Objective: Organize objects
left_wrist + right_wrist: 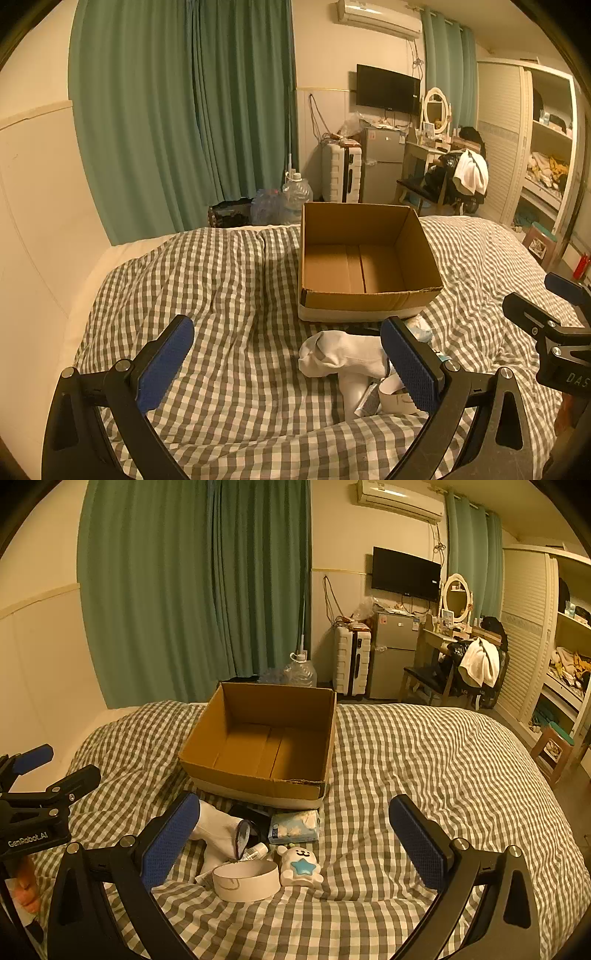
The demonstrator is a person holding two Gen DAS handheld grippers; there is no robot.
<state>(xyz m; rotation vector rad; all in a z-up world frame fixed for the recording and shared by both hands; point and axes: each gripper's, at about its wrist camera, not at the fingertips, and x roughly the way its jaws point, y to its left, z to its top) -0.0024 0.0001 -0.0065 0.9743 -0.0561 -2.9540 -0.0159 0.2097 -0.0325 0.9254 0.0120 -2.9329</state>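
Observation:
An open, empty cardboard box (pixel 364 258) (pixel 264 744) stands on the checked bed. In front of it lies a small pile: white socks (pixel 341 354) (pixel 218 830), a white round band (pixel 246 880), a white bear toy with a blue star (pixel 301 866), a tissue pack (pixel 294 826), a small bottle (pixel 255 851) and a dark round thing (pixel 244 836). My left gripper (pixel 288 358) is open, left of the pile. My right gripper (pixel 295 834) is open, with the pile between its fingers and beyond them. Each gripper shows at the edge of the other's view.
The grey-and-white checked quilt (pixel 424 768) covers the bed, with folds at the left. A wall and green curtains (pixel 184 110) stand behind. Water jugs (pixel 295 195), a suitcase, a fridge (pixel 393 653), a chair with clothes and a wardrobe (pixel 546 646) lie beyond the bed.

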